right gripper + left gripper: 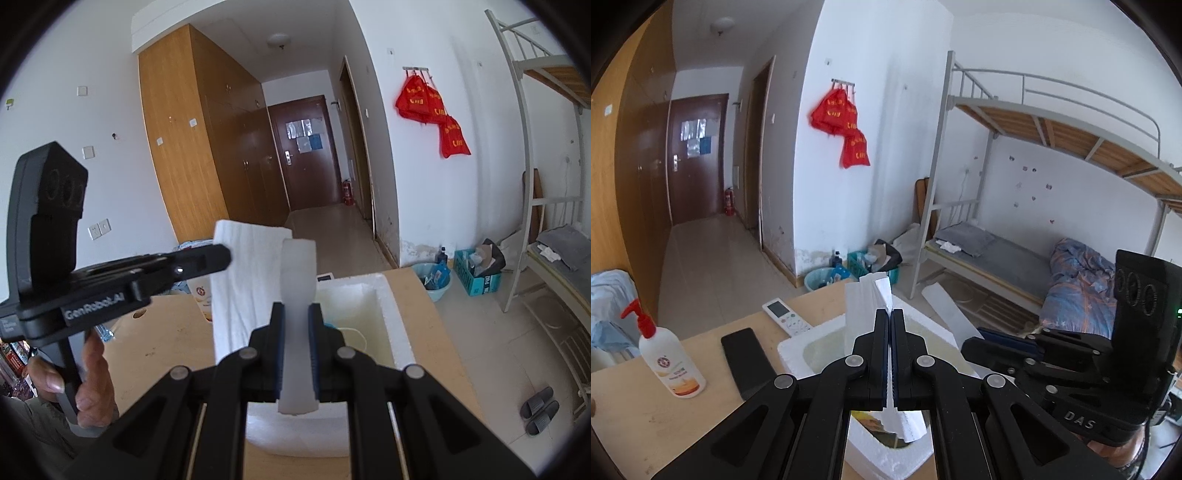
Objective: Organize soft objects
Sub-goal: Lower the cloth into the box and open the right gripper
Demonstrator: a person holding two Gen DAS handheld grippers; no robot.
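- Jaws of our left gripper (890, 312) are pressed fully together, pinching the edge of a white foam sheet (866, 299) that stands upright above the foam box (792, 350).
- Our right gripper (296, 308) is clamped on a white foam strip (297, 280), which runs upright between its blue pads (313, 354); the jaws stand only as far apart as the strip is thick.
- From the right wrist we see the left gripper's tip reaching across to the foam sheet, with a hand (86, 384) wrapped round its handle.
- Below both pieces sits the open foam box on the wooden table (635, 417), its inside yellowish.
- Beside the box on the table we see a black phone (746, 360), a white remote (785, 317) and a pump bottle (666, 360) with a red top.
- Farther off, a blue basin (822, 278) and a crate (862, 264) sit on the floor by the wall.
- Red bags (842, 122) hang on the wall, a bunk bed (1015, 258) stands on the right of the left wrist view, and a brown door (696, 158) closes the corridor.
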